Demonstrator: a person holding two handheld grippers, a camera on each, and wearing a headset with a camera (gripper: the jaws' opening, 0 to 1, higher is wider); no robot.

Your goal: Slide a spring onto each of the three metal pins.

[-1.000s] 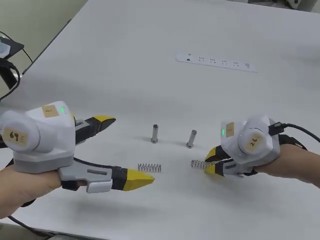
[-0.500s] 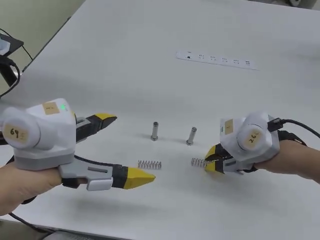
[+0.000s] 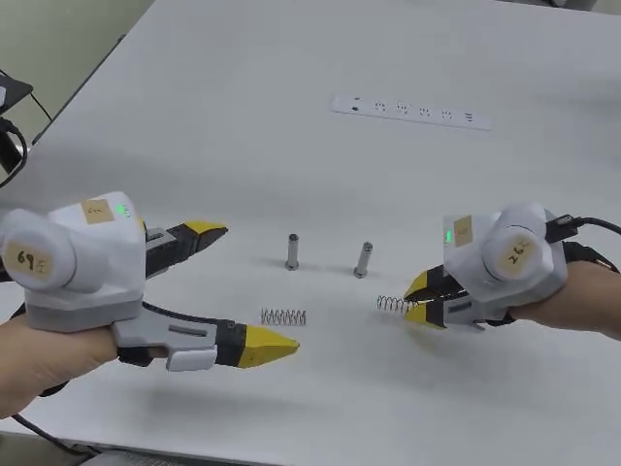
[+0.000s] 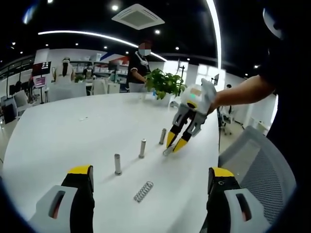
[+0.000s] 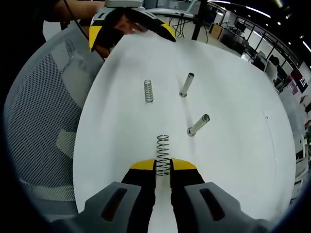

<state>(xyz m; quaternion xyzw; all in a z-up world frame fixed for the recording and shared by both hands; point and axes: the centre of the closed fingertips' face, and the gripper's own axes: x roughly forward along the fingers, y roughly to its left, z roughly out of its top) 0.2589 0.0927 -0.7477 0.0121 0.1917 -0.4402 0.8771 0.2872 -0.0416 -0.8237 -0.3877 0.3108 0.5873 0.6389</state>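
You are working in an open-plan office: your long white table (image 3: 291, 58) carries a white power strip (image 3: 408, 112), and a grey mesh office chair (image 5: 53, 111) stands just beside its edge. Over you runs a dark ceiling with a square air-conditioning vent (image 4: 138, 16), round spotlights (image 4: 114, 7) and long curved light strips (image 4: 87, 33). Past the table's far end you can see a leafy potted plant (image 4: 165, 82), a person (image 4: 138, 68) standing near it, and rows of desks with screens (image 4: 43, 68) and chairs.

Upright pins (image 4: 143, 148), loose spring (image 3: 283, 316), held spring (image 5: 163, 151)
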